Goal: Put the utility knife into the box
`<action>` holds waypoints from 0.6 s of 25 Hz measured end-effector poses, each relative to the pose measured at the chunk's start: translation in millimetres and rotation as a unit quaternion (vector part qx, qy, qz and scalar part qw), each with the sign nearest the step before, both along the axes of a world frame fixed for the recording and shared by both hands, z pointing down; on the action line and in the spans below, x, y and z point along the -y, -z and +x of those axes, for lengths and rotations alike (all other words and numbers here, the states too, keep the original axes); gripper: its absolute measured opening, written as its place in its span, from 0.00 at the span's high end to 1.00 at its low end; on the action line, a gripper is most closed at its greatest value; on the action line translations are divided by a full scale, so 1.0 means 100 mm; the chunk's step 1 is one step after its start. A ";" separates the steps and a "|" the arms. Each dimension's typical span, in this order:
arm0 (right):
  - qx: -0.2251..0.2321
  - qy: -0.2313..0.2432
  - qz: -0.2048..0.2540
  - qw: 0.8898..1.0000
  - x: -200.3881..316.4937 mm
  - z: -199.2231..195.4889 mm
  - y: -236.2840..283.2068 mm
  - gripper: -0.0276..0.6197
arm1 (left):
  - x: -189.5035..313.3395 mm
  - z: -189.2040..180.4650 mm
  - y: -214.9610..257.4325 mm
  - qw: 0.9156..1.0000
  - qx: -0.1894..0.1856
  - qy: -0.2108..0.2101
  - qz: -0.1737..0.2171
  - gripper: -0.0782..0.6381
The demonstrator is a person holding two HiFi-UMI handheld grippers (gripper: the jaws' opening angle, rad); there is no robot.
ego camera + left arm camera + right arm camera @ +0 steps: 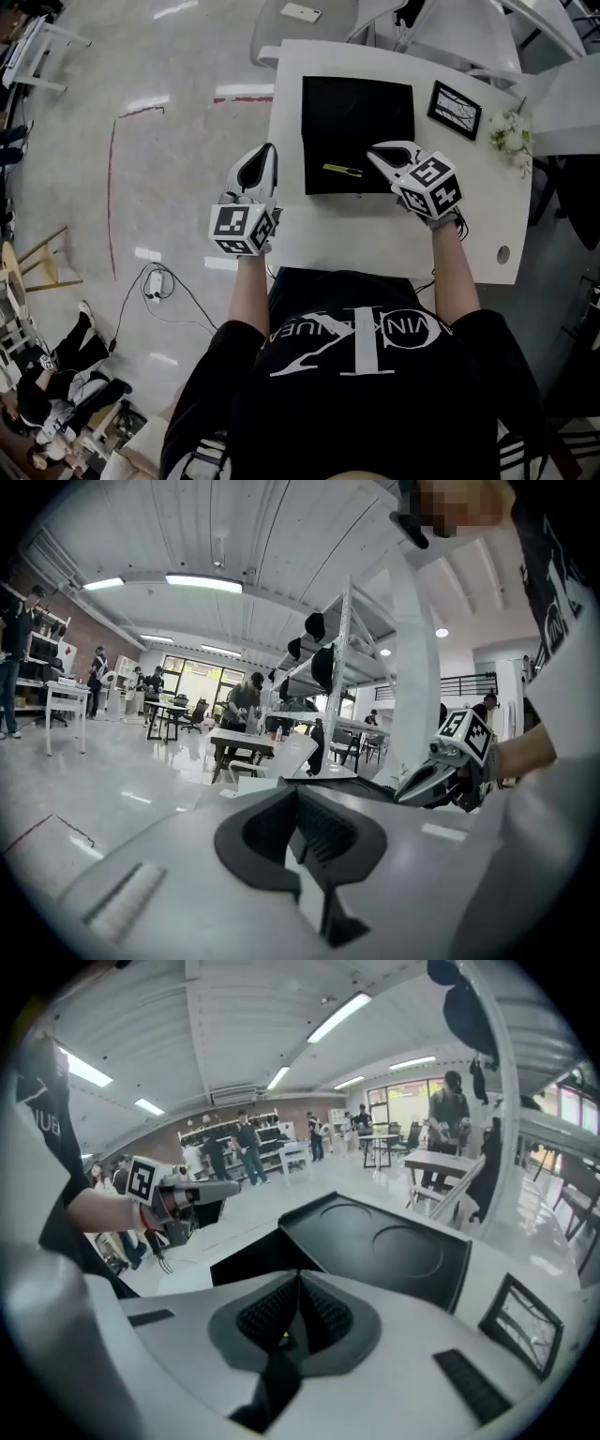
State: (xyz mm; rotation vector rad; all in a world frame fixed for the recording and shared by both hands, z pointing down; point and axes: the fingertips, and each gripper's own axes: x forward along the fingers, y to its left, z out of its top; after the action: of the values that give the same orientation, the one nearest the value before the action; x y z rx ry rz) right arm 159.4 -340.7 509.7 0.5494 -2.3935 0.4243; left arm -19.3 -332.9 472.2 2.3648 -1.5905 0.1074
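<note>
A yellow-green utility knife (342,170) lies inside the open black box (319,183) on the white table (375,239). The box's lid (356,108) lies flat behind it. My right gripper (373,151) hovers at the box's right front corner, just right of the knife, shut with nothing in it. My left gripper (271,150) is over the table's left edge, left of the box, shut and empty too. In the right gripper view the jaws (298,1283) are together, with the box (253,1265) and the lid (394,1251) beyond. The left gripper (298,799) shows its pads closed.
A small black picture frame (455,110) and a bunch of white flowers (509,134) stand at the table's back right. A cable hole (503,254) sits near the right front corner. A white chair (300,19) stands behind the table. The person's body is against the front edge.
</note>
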 end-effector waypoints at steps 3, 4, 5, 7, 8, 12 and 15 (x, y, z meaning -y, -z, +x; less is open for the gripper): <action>0.018 -0.042 0.025 0.999 0.11 0.13 0.15 0.93 | 0.04 0.02 0.07 1.000 0.002 -0.004 0.010 0.88; 0.024 -0.054 0.034 0.998 0.14 0.17 0.20 0.93 | 0.05 0.02 0.10 1.000 0.002 -0.004 0.014 0.88; 0.031 -0.066 0.043 0.996 0.17 0.21 0.25 0.93 | 0.07 0.02 0.13 1.000 0.003 -0.005 0.018 0.88; 0.046 -0.087 0.061 0.993 0.23 0.28 0.36 0.93 | 0.09 0.03 0.19 1.000 0.006 -0.006 0.027 0.88; 0.053 -0.096 0.068 0.992 0.25 0.32 0.40 0.93 | 0.10 0.04 0.22 0.999 0.007 -0.006 0.031 0.88; 0.065 -0.119 0.080 0.988 0.30 0.43 0.49 0.93 | 0.13 0.06 0.31 0.999 0.012 -0.006 0.043 0.88; 0.071 -0.131 0.085 0.985 0.30 0.49 0.52 0.93 | 0.15 0.06 0.37 0.999 0.015 -0.006 0.050 0.88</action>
State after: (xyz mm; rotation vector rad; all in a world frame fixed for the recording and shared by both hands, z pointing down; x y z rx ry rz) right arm 207.9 -371.0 457.3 0.9468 -2.5180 0.3832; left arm -13.5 -348.1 435.1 2.4590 -1.6324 0.0667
